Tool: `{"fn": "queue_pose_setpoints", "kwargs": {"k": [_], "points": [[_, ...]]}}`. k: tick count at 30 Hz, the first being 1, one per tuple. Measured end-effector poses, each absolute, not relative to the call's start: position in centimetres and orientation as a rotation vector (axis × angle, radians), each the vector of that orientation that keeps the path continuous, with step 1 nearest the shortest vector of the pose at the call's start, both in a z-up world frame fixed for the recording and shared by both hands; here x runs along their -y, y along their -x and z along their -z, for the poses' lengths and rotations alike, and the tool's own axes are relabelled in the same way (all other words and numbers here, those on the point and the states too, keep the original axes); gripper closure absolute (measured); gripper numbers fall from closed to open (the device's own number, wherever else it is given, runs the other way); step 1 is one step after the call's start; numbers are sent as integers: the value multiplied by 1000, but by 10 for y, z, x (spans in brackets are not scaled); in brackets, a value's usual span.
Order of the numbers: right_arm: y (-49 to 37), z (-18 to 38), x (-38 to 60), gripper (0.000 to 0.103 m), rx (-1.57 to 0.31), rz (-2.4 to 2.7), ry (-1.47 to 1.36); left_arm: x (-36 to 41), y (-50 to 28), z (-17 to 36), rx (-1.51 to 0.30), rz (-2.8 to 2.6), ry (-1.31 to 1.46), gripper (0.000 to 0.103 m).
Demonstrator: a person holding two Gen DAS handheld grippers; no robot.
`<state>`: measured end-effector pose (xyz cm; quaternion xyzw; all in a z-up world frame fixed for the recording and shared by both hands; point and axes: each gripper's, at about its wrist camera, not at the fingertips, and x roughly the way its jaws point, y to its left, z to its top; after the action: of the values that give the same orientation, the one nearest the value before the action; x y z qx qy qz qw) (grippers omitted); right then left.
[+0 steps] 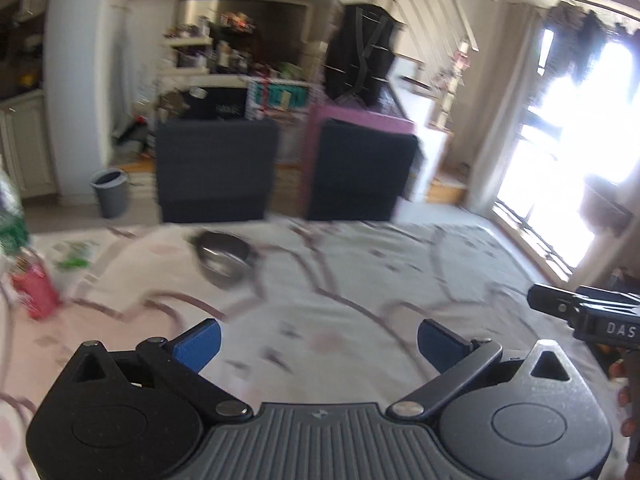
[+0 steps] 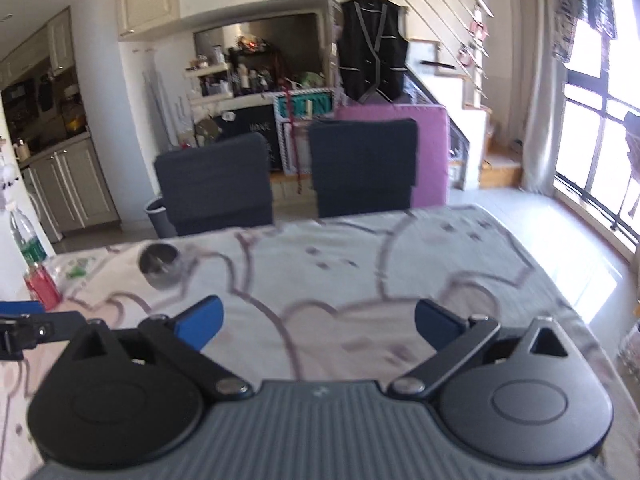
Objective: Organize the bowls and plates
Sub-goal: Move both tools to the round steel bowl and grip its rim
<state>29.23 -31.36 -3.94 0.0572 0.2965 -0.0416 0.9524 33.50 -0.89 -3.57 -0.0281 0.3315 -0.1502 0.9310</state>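
A shiny metal bowl (image 1: pixel 222 258) sits on the patterned tablecloth (image 1: pixel 360 280) toward the far left of the table; the right wrist view shows the same bowl (image 2: pixel 161 266) farther off. My left gripper (image 1: pixel 318 342) hangs above the cloth with its blue pads wide apart and nothing between them, well short of the bowl. My right gripper (image 2: pixel 318 326) is likewise open and empty over the middle of the table (image 2: pixel 360 264). Each gripper's black body shows at the edge of the other's view. No plates show.
Two dark chairs (image 1: pixel 216 168) (image 1: pixel 362 168) stand at the table's far edge, a pink panel (image 2: pixel 430 152) behind the right one. A red packet (image 1: pixel 34 292) and a plastic bottle (image 2: pixel 26 240) stand at the left edge. A grey bin (image 1: pixel 110 192) is on the floor. Windows lie right.
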Motion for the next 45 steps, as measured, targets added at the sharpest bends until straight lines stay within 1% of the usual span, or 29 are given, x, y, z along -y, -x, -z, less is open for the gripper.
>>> {"fn": "queue_pose_setpoints", "kwargs": {"k": [6, 9, 15, 23, 27, 33, 35, 36, 37, 38, 39, 40, 41, 42, 43, 44, 45], "points": [[-372, 36, 251, 0, -634, -28, -107, -43, -410, 33, -657, 215, 28, 0], [-419, 46, 230, 0, -681, -93, -161, -57, -457, 48, -668, 202, 32, 0], [-508, 92, 216, 0, -822, -112, -332, -67, -544, 101, -731, 177, -28, 0], [-575, 152, 186, 0, -918, -63, -308, -64, -612, 156, -784, 119, -62, 0], [-588, 176, 174, 0, -947, -67, -297, -64, -632, 174, -822, 98, -85, 1], [-593, 196, 153, 0, -949, -65, -201, -69, -631, 183, -815, 90, -89, 16], [-592, 196, 152, 1, -924, -61, -139, -72, -627, 181, -811, 120, -77, 30], [-590, 194, 152, 1, -906, -59, -113, -71, -625, 180, -809, 139, -69, 34], [-589, 192, 153, 2, -889, -57, -93, -70, -622, 178, -809, 161, -61, 47], [-586, 190, 155, 4, -882, -62, -85, -69, -618, 175, -810, 183, -52, 62], [-586, 188, 157, 12, -878, -86, -82, -65, -615, 173, -812, 202, -48, 69], [-585, 186, 161, 21, -877, -107, -88, -62, -610, 170, -811, 222, -45, 85], [-585, 184, 162, 27, -876, -123, -94, -58, -606, 167, -809, 235, -49, 91], [-582, 181, 161, 43, -875, -139, -98, -55, -601, 164, -803, 242, -64, 91], [-580, 178, 159, 65, -874, -158, -98, -52, -596, 162, -800, 259, -76, 93], [-579, 175, 157, 76, -876, -173, -96, -51, -592, 159, -800, 268, -80, 96], [-575, 173, 155, 94, -879, -180, -86, -50, -587, 157, -802, 268, -81, 96]]}}
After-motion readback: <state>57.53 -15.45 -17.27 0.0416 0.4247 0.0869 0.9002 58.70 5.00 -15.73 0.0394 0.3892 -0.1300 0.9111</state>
